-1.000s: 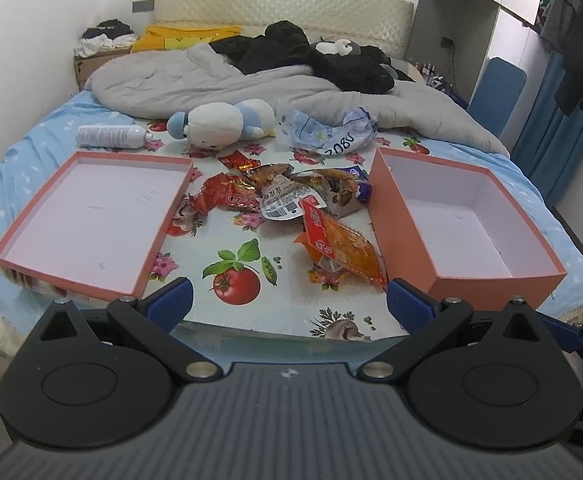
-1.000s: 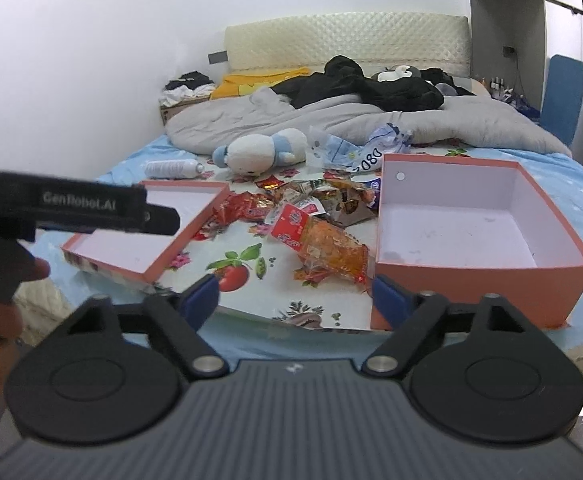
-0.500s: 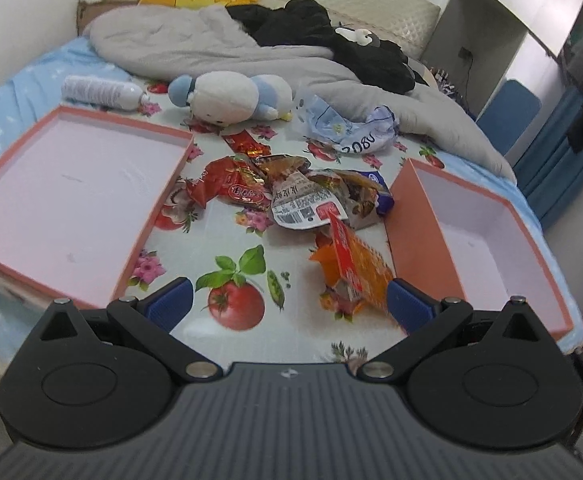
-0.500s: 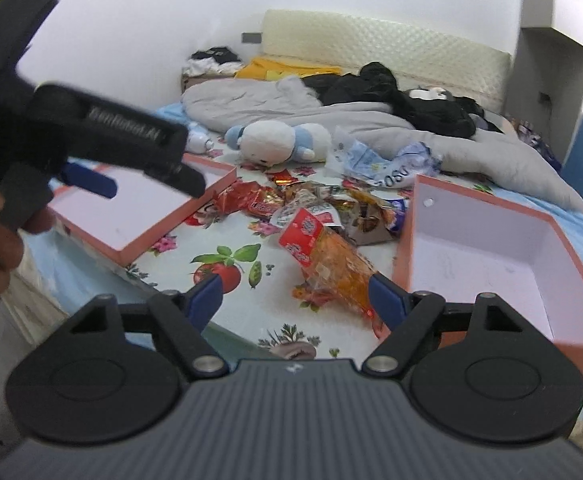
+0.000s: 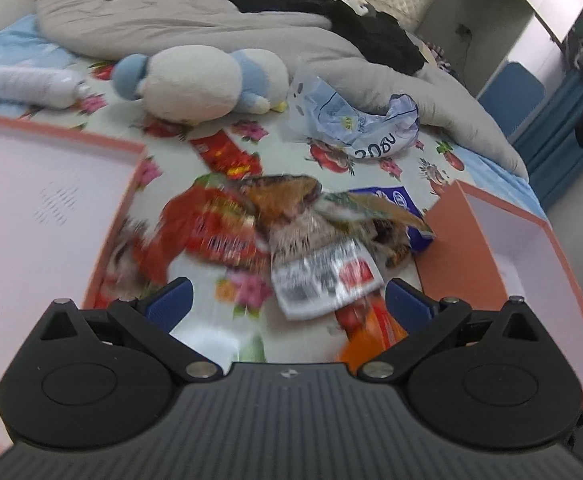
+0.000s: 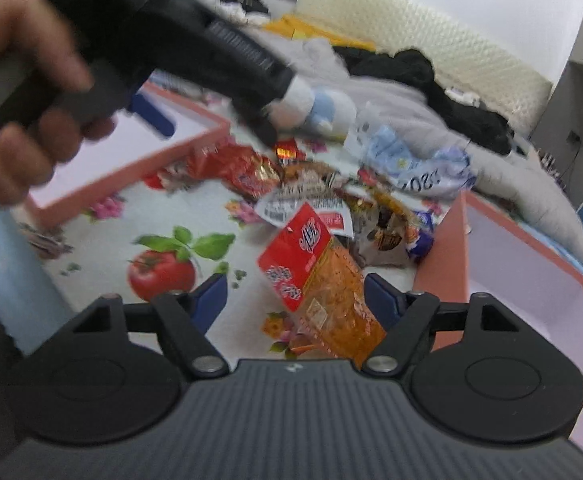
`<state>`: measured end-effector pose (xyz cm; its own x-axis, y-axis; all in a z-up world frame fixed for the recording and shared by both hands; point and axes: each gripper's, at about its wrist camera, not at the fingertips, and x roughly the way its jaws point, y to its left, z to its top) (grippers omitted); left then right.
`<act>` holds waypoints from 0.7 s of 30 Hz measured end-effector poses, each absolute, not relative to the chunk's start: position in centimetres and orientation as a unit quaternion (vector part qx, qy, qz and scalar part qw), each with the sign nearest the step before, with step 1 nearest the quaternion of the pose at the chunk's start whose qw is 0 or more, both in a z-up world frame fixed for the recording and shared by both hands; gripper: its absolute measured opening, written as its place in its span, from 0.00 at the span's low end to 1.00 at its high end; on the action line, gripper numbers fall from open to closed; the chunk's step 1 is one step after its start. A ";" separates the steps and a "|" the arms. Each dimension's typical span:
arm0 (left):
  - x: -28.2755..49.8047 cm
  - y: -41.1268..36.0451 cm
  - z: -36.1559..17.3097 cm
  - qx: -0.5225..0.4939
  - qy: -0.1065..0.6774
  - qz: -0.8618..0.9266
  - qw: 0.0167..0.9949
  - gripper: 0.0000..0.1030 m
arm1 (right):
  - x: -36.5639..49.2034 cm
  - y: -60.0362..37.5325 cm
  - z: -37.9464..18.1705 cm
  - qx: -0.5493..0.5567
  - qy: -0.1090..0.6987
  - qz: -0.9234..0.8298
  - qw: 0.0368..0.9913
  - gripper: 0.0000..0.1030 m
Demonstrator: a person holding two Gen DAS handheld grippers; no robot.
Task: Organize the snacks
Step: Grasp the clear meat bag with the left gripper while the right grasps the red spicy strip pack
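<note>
A pile of snack packets lies on the fruit-print cloth between a shallow pink lid on the left and a deep pink box on the right. My left gripper is open and empty, just above the pile's near side. My right gripper is open and empty, close over an orange packet with a red label. The pile, the lid and the box also show in the right wrist view, where the left gripper's body crosses the top left.
A white and blue plush toy, a white bottle and a crumpled plastic bag lie behind the pile. A grey duvet and black clothes cover the far bed. A blue chair stands to the right.
Both grippers have moved forward and down toward the snack pile. The left gripper has come in over the pile; the right one has closed in on the orange packet. Both stay open.
</note>
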<state>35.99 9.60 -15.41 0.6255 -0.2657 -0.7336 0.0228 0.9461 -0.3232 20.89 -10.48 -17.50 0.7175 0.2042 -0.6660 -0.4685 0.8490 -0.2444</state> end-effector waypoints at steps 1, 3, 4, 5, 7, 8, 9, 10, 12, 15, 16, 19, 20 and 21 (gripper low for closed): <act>37.1 9.4 -15.8 -0.142 0.425 -0.086 0.890 1.00 | 21.7 -10.4 -17.9 -0.198 0.339 0.190 0.900 0.63; 39.7 9.0 -16.7 -0.142 0.426 -0.092 0.889 1.00 | 23.1 -10.3 -18.6 -0.202 0.351 0.192 0.894 0.63; 40.6 8.7 -17.1 -0.141 0.428 -0.095 0.888 1.00 | 23.5 -10.1 -18.9 -0.213 0.352 0.189 0.892 0.63; 41.8 8.4 -17.6 -0.140 0.431 -0.097 0.886 0.99 | 23.9 -9.9 -19.2 -0.225 0.352 0.186 0.889 0.63; 43.7 7.9 -18.8 -0.140 0.437 -0.098 0.883 0.98 | 24.9 -9.6 -20.0 -0.242 0.360 0.184 0.882 0.63; 44.5 7.7 -19.4 -0.142 0.442 -0.093 0.881 0.97 | 25.4 -9.6 -20.4 -0.246 0.366 0.185 0.878 0.61; 45.3 7.6 -20.0 -0.145 0.448 -0.094 0.877 0.97 | 25.9 -9.4 -20.7 -0.252 0.376 0.189 0.871 0.54; 46.0 7.4 -20.7 -0.145 0.456 -0.094 0.873 0.97 | 26.3 -9.4 -21.0 -0.257 0.389 0.193 0.864 0.50; 47.1 7.1 -21.6 -0.154 0.466 -0.096 0.866 0.92 | 26.9 -9.2 -21.4 -0.265 0.395 0.192 0.858 0.49; 47.8 6.8 -22.2 -0.158 0.469 -0.100 0.863 0.89 | 27.7 -9.3 -21.1 -0.264 0.401 0.190 0.856 0.33; 48.1 6.7 -22.3 -0.158 0.471 -0.101 0.862 0.89 | 28.0 -9.4 -20.9 -0.257 0.404 0.191 0.857 0.29; 48.9 6.4 -22.4 -0.155 0.472 -0.106 0.862 0.86 | 28.6 -9.9 -20.4 -0.234 0.413 0.194 0.859 0.13; 49.0 6.3 -22.5 -0.153 0.475 -0.106 0.860 0.82 | 28.8 -10.1 -20.1 -0.224 0.414 0.193 0.861 0.09; 49.2 6.1 -22.7 -0.152 0.480 -0.108 0.857 0.80 | 28.9 -10.4 -19.9 -0.217 0.414 0.190 0.863 0.07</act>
<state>49.16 6.13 -22.70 0.5154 -0.3301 -0.7908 0.0386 0.9308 -0.3634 28.87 -10.37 -19.94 0.5846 0.1477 -0.7978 -0.5074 0.8338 -0.2175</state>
